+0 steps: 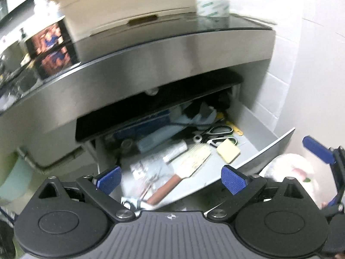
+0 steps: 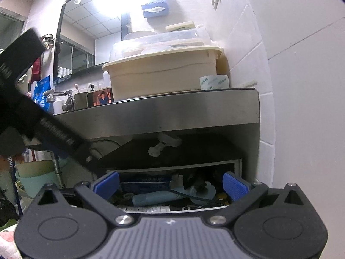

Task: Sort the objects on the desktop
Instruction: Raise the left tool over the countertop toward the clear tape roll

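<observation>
Both tongs gape, holding nothing: the left gripper [image 1: 171, 179] hangs over the pulled-out drawer [image 1: 258, 129], the right gripper [image 2: 171, 186] level with its front. Ahead of the left one, from left, lie a brown-handled tool [image 1: 166, 188], scissors [image 1: 217, 132] and a yellow sticky-note pad [image 1: 228, 150]; a tape roll [image 2: 214, 82] stands on the counter above.

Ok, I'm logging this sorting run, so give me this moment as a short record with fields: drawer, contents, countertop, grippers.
drawer: grey drawer under the steel counter, pulled open
contents: scissors, yellow sticky notes, brown-handled tool, blue box, assorted clutter
countertop: tape roll near the wall, beige bin
left gripper: open, empty, above the drawer
right gripper: open, empty, facing the drawer
</observation>
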`<action>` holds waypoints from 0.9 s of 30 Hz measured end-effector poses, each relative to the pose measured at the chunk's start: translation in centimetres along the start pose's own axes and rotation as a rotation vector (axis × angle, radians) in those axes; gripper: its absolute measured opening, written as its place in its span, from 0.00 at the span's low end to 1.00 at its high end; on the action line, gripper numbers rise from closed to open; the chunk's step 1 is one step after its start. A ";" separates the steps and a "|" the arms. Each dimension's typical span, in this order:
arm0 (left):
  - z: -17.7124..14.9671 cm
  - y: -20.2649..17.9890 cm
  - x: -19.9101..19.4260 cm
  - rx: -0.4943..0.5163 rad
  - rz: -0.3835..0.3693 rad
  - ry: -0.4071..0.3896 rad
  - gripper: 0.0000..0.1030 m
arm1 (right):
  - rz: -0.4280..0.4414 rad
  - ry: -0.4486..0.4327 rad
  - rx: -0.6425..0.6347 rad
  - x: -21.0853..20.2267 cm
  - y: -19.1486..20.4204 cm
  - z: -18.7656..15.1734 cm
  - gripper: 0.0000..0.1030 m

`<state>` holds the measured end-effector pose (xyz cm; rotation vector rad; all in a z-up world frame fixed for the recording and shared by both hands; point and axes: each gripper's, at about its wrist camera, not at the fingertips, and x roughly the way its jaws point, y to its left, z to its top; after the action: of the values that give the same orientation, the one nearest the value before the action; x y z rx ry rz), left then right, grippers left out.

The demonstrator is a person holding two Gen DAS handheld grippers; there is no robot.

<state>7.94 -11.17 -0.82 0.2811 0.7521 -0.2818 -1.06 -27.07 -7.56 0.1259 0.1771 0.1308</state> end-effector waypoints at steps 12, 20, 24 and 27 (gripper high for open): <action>5.7 -2.6 0.7 0.107 -0.018 0.005 0.97 | 0.006 0.002 0.015 0.1 -0.3 -0.1 1.00; 10.5 -4.4 -0.3 0.151 -0.064 0.012 0.97 | 0.006 0.009 0.044 0.2 -0.8 -0.2 1.00; 13.0 -5.3 -0.5 0.150 -0.061 0.015 0.97 | 0.004 0.009 0.066 0.2 -1.2 -0.2 1.00; 14.9 -5.8 -0.6 0.153 -0.045 0.020 0.97 | -0.001 0.008 0.084 0.2 -1.5 -0.3 1.00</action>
<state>14.90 -21.66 9.12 0.4128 0.7580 -0.3802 -0.73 -28.53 -8.06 0.2090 0.1906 0.1229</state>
